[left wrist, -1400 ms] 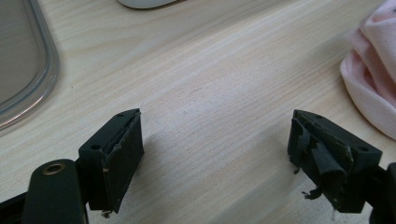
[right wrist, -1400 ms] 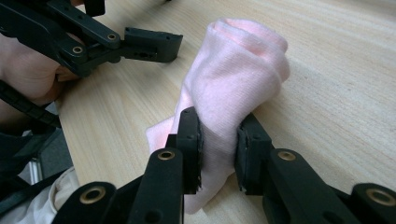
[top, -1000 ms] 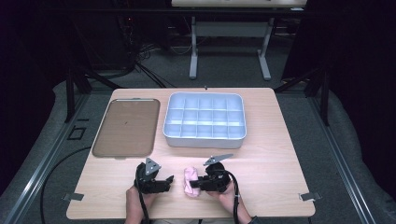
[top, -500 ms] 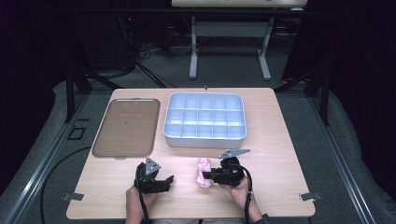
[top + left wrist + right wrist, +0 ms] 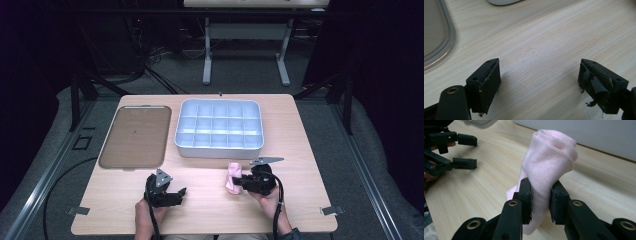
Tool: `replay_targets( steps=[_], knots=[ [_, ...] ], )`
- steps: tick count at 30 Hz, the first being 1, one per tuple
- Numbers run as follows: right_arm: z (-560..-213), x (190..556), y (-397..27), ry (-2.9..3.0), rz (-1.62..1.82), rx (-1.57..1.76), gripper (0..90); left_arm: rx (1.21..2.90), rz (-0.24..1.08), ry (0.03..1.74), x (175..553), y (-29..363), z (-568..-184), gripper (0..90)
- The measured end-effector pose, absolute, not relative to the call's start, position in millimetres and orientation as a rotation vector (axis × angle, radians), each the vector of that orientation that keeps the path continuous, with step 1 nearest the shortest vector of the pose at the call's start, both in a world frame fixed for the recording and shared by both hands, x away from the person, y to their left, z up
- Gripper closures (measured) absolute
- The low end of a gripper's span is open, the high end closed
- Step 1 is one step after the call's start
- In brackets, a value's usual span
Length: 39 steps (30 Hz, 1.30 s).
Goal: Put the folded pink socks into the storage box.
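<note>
The right gripper [image 5: 239, 182] was clamped on a rolled pink cloth [image 5: 233, 177], its jaws pressed into the roll's middle, as the right gripper view showed [image 5: 541, 203]; compared with a second before, that hand had carried the cloth [image 5: 549, 167] away from the centre of the tabletop's [image 5: 210, 200] near edge, toward the right and a little farther from the person, so that the roll now stood close in front of the white compartment tray [image 5: 219, 148]; it appeared lifted or barely grazing the wood, though which was hard to tell. The left gripper [image 5: 172, 196] had not moved over that time; it rested low at the near edge with its jaws wide apart and nothing between them, bare wood showing in the gap in the left gripper view [image 5: 539, 82]; the brown flat tray [image 5: 134, 136] lay beyond it, untouched. The shift suggested that the pick-up was done and the carry was under way; judging from the direction, the cloth was probably bound for one of the compartments, all of which looked empty from above; no placing had yet begun.
</note>
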State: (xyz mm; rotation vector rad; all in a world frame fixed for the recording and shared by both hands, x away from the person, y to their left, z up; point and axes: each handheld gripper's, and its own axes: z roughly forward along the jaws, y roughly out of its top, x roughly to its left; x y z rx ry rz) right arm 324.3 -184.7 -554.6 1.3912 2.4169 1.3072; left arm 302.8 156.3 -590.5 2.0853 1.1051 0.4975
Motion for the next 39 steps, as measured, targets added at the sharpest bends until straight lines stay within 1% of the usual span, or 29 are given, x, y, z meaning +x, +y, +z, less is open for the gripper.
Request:
replay_targets(
  steps=[23,27,39],
  knots=[
    [-514,327,-217,2.279,1.298,1.360,74.3,2.085,0.497,1.105,303,156,-591,18.2],
    [-501,333,-222,2.248,1.301,1.342,74.3,2.085,0.498,1.105,303,156,-591,18.2],
    [-476,349,-226,2.203,1.284,1.313,74.2,2.085,0.498,1.105,303,156,-591,18.2]
  ],
)
